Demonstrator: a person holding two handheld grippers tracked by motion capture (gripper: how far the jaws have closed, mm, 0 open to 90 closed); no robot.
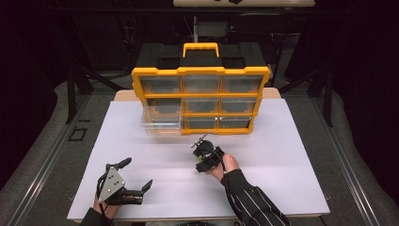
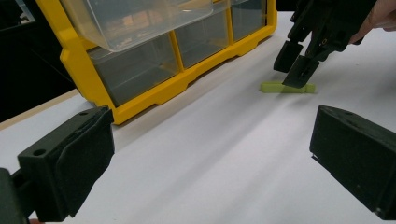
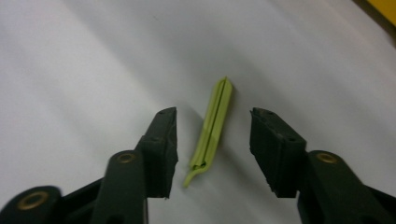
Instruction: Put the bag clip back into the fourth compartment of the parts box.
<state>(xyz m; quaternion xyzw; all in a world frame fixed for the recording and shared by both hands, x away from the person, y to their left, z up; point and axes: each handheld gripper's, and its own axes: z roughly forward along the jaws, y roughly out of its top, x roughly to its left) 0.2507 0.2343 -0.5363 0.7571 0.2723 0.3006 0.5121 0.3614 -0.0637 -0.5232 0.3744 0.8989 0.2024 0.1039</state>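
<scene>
Black two-jaw right tool (image 3: 212, 140) stands parted, jaws either side of a slim lime-green plastic strip (image 3: 214, 125) lying flat on the white surface (image 3: 93, 60), untouched. Left tool (image 1: 137, 176) gapes wide, empty.

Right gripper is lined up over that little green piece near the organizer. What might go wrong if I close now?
1. The green piece is thin and lies flat on the white table; the open right gripper may pinch above it or skid it away.
2. It sits nearer one jaw than the other, so closing may spin it.
3. The clear drawer juts out of the yellow organizer; a lift toward it may clip its edge.
</scene>
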